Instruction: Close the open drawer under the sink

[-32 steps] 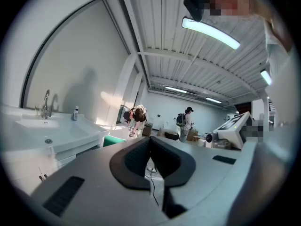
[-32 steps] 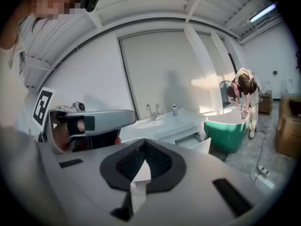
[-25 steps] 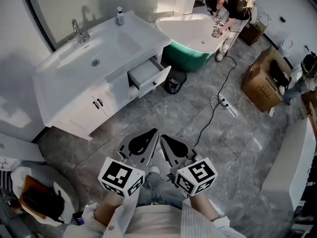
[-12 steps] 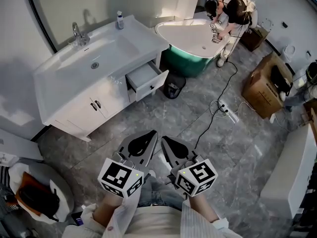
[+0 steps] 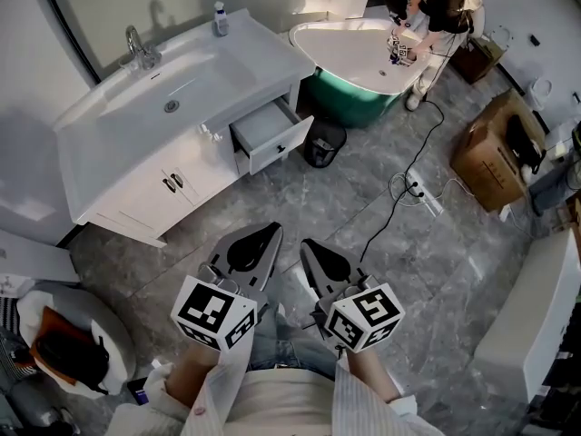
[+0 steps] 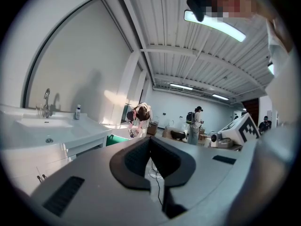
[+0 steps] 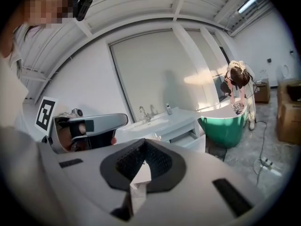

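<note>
The left tongs (image 5: 270, 233) and right tongs (image 5: 306, 245) are pressed together and empty, well apart from the open drawer (image 5: 270, 134) under the sink (image 5: 168, 94). It seems best to step closer first, then push the drawer front squarely.

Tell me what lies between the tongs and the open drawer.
Head view: only bare grey floor lies between the left tongs, the right tongs and the open drawer; the black bin stands aside.

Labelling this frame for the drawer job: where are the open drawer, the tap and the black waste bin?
open drawer (image 5: 273, 152), head view, on its white front panel.
tap (image 5: 137, 47), head view, on its chrome body.
black waste bin (image 5: 324, 143), head view, on its dark top.
</note>
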A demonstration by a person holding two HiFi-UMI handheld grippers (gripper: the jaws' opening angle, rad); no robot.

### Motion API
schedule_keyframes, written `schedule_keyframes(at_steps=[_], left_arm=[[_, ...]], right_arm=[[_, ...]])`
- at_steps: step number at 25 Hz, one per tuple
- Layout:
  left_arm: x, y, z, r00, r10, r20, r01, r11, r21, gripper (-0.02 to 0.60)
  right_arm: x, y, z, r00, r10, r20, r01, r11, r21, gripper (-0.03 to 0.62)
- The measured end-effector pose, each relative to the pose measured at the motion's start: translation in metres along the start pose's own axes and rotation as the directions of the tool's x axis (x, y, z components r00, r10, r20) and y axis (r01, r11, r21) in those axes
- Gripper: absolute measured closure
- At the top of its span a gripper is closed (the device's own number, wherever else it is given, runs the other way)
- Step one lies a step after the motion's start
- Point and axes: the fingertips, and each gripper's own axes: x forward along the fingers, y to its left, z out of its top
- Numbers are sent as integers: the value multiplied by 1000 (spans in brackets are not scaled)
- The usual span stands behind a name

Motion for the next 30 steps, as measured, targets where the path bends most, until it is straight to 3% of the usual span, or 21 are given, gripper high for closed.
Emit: schedule_keyframes(at_steps=[16, 24, 30], left_arm=[[117, 116, 53, 1000, -21, 6, 21, 1000, 10, 566], [159, 155, 57, 999, -46, -20, 46, 999, 22, 566], [171, 174, 57, 999, -18, -28, 18, 1000, 0, 566]], right_arm=[[128, -81, 69, 1000, -27, -11, 27, 1000, 3, 585], [174, -114, 85, 998, -58, -13, 58, 998, 19, 585], [192, -129, 88, 998, -54, -43, 55, 998, 26, 585]])
